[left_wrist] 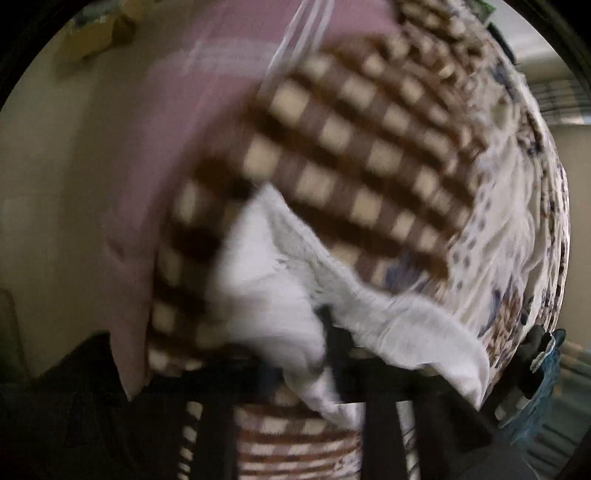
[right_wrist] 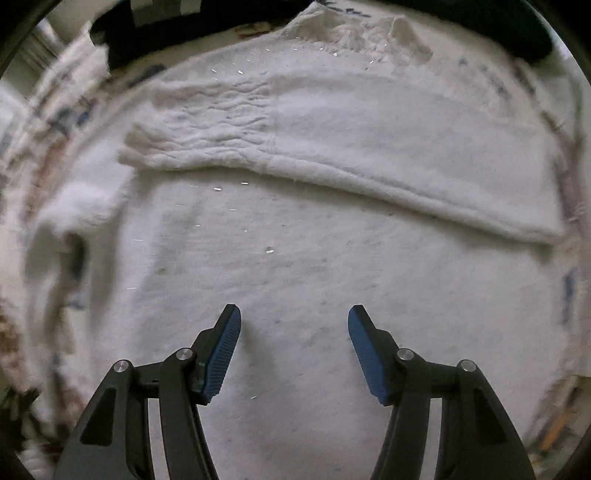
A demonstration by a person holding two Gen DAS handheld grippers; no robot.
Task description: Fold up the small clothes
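Note:
In the left wrist view, blurred by motion, a white garment (left_wrist: 280, 295) hangs bunched between my left gripper's black fingers (left_wrist: 373, 376), lifted above the bed; its edge trails to the right. The left gripper (left_wrist: 325, 362) looks shut on it. In the right wrist view a white fuzzy knit garment (right_wrist: 295, 240) lies spread flat, one sleeve with a ribbed cuff (right_wrist: 207, 129) folded across its upper part. My right gripper (right_wrist: 294, 325) is open and empty just above the garment's lower middle, blue pads apart.
A brown-and-cream checked blanket (left_wrist: 354, 147), a pink cloth (left_wrist: 184, 129) and a floral bedsheet (left_wrist: 509, 240) lie below the left gripper. A dark garment (right_wrist: 155, 33) lies past the white knit's far edge. A beige wall (left_wrist: 55, 166) is at left.

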